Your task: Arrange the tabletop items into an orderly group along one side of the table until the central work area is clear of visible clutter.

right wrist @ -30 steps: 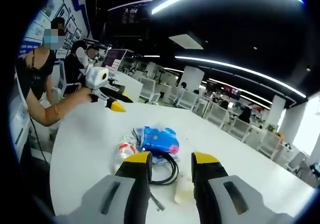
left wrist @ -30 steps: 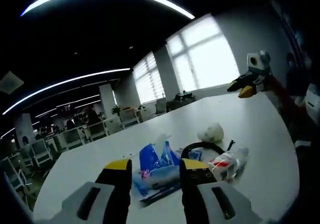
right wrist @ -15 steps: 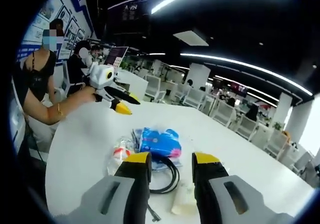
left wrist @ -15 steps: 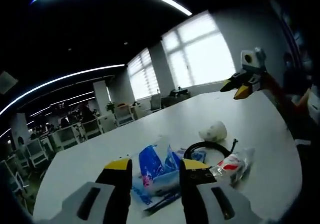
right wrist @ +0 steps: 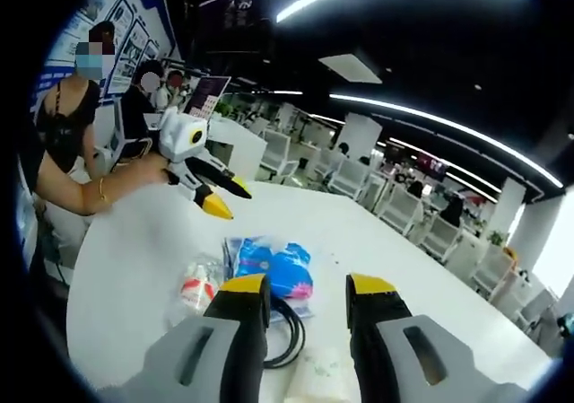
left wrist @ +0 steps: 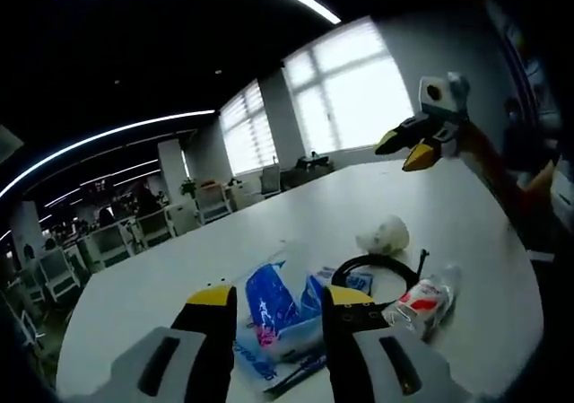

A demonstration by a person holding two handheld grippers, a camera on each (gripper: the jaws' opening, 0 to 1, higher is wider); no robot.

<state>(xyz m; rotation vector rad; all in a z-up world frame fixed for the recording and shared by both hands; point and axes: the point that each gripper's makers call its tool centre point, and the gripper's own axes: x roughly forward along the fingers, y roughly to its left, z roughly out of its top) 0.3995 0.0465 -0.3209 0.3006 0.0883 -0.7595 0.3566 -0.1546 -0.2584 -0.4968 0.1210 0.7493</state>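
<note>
A small pile lies on the white table (left wrist: 179, 268): a blue packet (left wrist: 267, 301), a black cable loop (left wrist: 377, 267), a crumpled white tissue (left wrist: 383, 235) and a clear wrapped packet with a red label (left wrist: 421, 295). My left gripper (left wrist: 281, 300) hovers just short of the blue packet, open and holding nothing. My right gripper (left wrist: 408, 147) comes in from the right, above the far table. In the right gripper view the blue packet (right wrist: 273, 264), cable (right wrist: 289, 331), clear packet (right wrist: 195, 288) and tissue (right wrist: 318, 372) lie before my open right gripper (right wrist: 307, 288). The left gripper (right wrist: 224, 197) hangs over the table beyond the pile.
A dark pen (left wrist: 296, 376) lies under the blue packet. A person (right wrist: 63, 134) sits at the table's left edge, an arm (right wrist: 108, 192) stretched toward the left gripper. Office chairs (left wrist: 117, 241) and desks stand behind, with windows (left wrist: 350, 89) beyond.
Both views have shifted with the hands. Each gripper shows larger and nearer the pile in the other's view. The items themselves lie as before.
</note>
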